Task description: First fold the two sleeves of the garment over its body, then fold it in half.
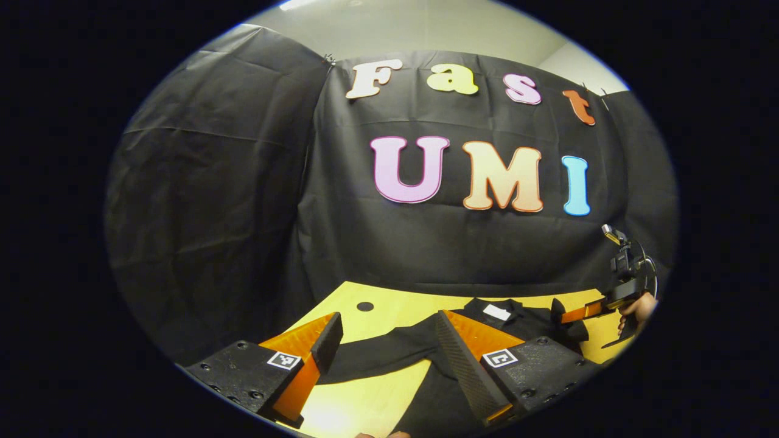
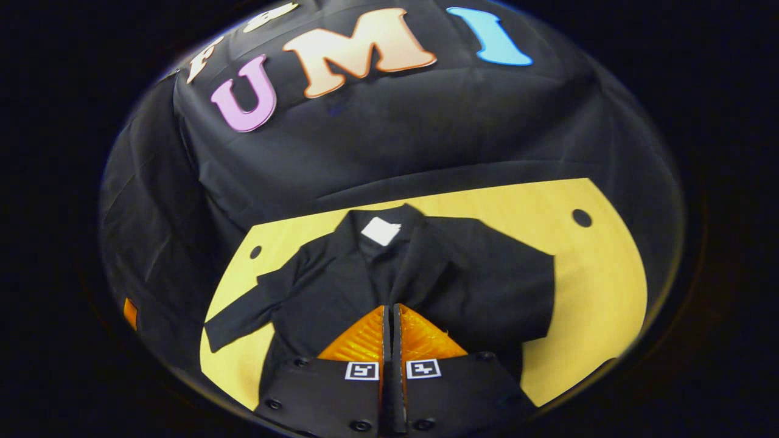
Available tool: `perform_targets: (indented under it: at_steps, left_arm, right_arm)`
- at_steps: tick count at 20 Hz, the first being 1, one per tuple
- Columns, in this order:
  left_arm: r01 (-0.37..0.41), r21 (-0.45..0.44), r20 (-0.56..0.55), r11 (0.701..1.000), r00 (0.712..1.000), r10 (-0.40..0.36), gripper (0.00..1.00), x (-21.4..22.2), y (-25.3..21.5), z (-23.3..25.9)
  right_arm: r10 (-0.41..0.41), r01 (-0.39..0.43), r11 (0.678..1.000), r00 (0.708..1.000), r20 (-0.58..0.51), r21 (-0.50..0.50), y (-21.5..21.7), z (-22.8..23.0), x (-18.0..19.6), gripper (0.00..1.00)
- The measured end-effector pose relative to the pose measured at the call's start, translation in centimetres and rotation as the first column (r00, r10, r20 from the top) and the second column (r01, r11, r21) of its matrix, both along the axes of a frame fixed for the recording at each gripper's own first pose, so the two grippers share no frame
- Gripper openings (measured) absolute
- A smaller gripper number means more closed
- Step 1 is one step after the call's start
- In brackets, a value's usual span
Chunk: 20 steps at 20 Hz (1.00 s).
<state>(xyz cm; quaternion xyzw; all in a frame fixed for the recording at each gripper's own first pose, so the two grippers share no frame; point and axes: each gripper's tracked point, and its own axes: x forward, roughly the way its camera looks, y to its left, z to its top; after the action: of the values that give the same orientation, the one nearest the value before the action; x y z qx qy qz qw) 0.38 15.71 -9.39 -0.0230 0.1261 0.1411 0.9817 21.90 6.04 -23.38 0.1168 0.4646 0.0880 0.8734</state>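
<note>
A: Start at the claws — what have I got?

B: My right gripper [image 2: 390, 316] has its fingers pressed together, only a thin slit between them. It hangs over the lower middle of the garment [image 2: 426, 280]; whether any cloth is pinched in there, I can't tell. My left gripper [image 1: 383, 347] is spread wide with nothing between the fingers — just the tabletop [image 1: 377, 395] and a strip of dark cloth seen through the gap.

A: Which strip?

B: The left sleeve [image 1: 371, 356], lying out flat across the wood, reaching toward the table's left edge. In the right gripper view the same sleeve [image 2: 243, 313] stretches off the body toward the near left corner, not folded in.

A: And the other sleeve?

B: In the right gripper view the right side of the garment ends in a squared-off edge, with a flap of cloth lying across the chest; I can't tell for sure that it's the sleeve.

A: Where's the garment overall?

B: Black, collared, spread in the middle of the yellow tabletop, collar toward the far edge, white tag [image 2: 381, 231] showing inside the neck. Hem is at the near edge, under my right gripper.

A: Anything else?

B: Two dark round holes in the tabletop, one near the far left corner [image 2: 255, 251], one near the far right [image 2: 582, 217]. In the left gripper view, the right gripper [image 1: 575, 313] shows off at the table's right side with the hand [image 1: 639, 307] holding it.
</note>
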Motion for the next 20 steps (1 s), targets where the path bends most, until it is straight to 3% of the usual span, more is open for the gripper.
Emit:
perform_targets:
  at_steps: [6, 11, 12, 16, 19, 20]
  left_arm:
    - [-0.056, -0.001, -0.04, 0.998, 0.998, 0.056, 0.92, -0.3, 4.6, -2.3]
    - [-0.105, -0.004, -0.065, 0.994, 0.992, 0.105, 0.92, -1.0, 7.7, -4.0]
    - [-0.116, -0.007, -0.068, 0.993, 0.991, 0.115, 0.92, -1.1, 8.1, -4.4]
    - [-0.166, -0.029, -0.1, 0.986, 0.982, 0.162, 0.92, -1.8, 9.9, -6.2]
    - [-0.198, -0.042, -0.125, 0.979, 0.973, 0.192, 0.91, -2.1, 11.1, -7.6]
    - [-0.209, -0.043, -0.137, 0.977, 0.97, 0.201, 0.92, -2.1, 11.5, -8.3]
  right_arm:
    - [0.174, -0.173, 0.981, 0.985, -0.006, 0.09, 11.1, -0.4, 1.3, 0.02]
    - [0.22, -0.214, 0.971, 0.974, -0.053, 0.105, 15.8, -3.8, 1.1, 0.04]
    - [0.22, -0.213, 0.971, 0.974, -0.056, 0.105, 15.6, -3.1, 1.0, 0.22]
    - [0.222, -0.221, 0.973, 0.975, -0.021, 0.063, 15.7, -2.9, 1.0, 0.74]
    - [0.228, -0.229, 0.973, 0.973, 0.018, 0.02, 14.5, -1.9, 0.9, 0.99]
    - [0.225, -0.226, 0.974, 0.974, 0.035, 0.009, 13.9, -1.1, 0.7, 0.98]
